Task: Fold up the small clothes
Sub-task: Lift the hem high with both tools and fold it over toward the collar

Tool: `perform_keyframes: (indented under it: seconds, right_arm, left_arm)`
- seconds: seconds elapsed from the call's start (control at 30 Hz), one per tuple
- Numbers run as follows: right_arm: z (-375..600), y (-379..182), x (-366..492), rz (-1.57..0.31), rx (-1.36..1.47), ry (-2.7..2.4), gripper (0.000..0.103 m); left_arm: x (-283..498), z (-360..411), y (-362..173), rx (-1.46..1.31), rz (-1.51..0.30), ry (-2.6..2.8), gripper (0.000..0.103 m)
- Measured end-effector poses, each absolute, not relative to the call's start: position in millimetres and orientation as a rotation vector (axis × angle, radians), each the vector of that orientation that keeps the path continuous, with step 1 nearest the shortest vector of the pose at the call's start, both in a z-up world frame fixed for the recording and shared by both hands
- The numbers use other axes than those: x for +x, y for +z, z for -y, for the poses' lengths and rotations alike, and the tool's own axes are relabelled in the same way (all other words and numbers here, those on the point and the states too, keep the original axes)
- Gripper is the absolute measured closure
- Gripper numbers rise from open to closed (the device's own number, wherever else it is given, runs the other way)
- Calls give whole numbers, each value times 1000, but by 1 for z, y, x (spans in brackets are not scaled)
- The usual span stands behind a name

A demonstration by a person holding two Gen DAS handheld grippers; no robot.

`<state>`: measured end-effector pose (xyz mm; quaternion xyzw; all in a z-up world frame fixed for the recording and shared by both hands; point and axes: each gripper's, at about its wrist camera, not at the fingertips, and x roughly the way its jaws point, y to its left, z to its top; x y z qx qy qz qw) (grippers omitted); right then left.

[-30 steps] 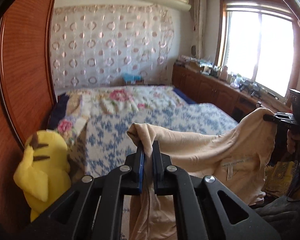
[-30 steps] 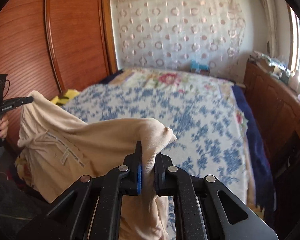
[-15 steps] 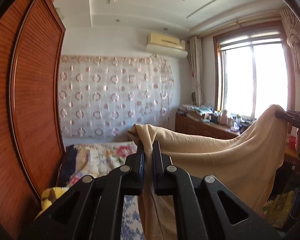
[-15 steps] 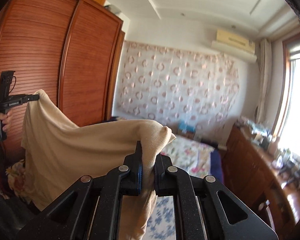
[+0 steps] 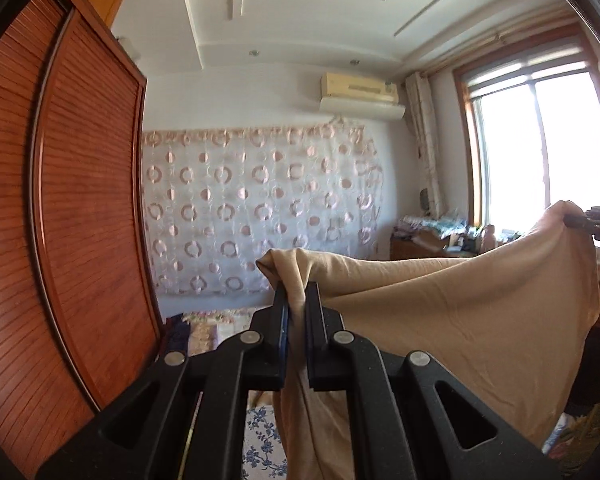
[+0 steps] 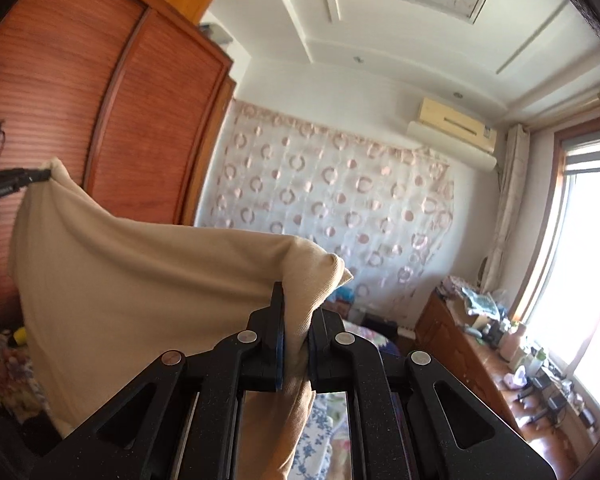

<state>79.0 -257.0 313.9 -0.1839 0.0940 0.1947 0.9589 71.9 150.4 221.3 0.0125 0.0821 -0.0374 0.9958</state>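
1. Left tool [image 5: 296, 312] is clamped on one corner of the beige garment [image 5: 460, 320]; right tool [image 6: 296, 320] is clamped on the other.
2. From the left tool the cloth's top edge runs toward 3 o'clock, hanging in the air.
3. Bed [image 5: 260, 440] lies below at 6 o'clock; wardrobe [image 5: 80, 200] crowds 9 o'clock.

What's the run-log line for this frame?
left tongs: shut on beige garment | right tongs: shut on beige garment | garment: spread between both, aloft

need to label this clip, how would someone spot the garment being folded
Find the reddish wooden wardrobe and the circle-patterned curtain. In front of them the beige garment hangs in the air, pinched between the left gripper and right gripper. It is the only plain tan cloth.
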Motion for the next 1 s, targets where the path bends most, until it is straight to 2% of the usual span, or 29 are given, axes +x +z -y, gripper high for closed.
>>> perform_keyframes:
  seconds: [0.27,0.43,0.77,0.9,1.0]
  right_arm:
    - [244,187,233,-412,-352,389,97]
    - [239,111,295,-534,-345,368,97]
    - [236,5,392,-707,-372,344,97]
    - [238,-22,413,-753,-353,340,97]
    - [240,-37,424,-784,-326,338,96]
  left_arm:
    - [215,-138,87,33,-393,-34,99]
    - [273,-123,34,25,-504,-41,99]
    - [339,-112,-30,44,-639,-52,98]
    - [353,-110,-42,64,-680,-70,97]
    - [353,-107,-46,72,-709,-88,92]
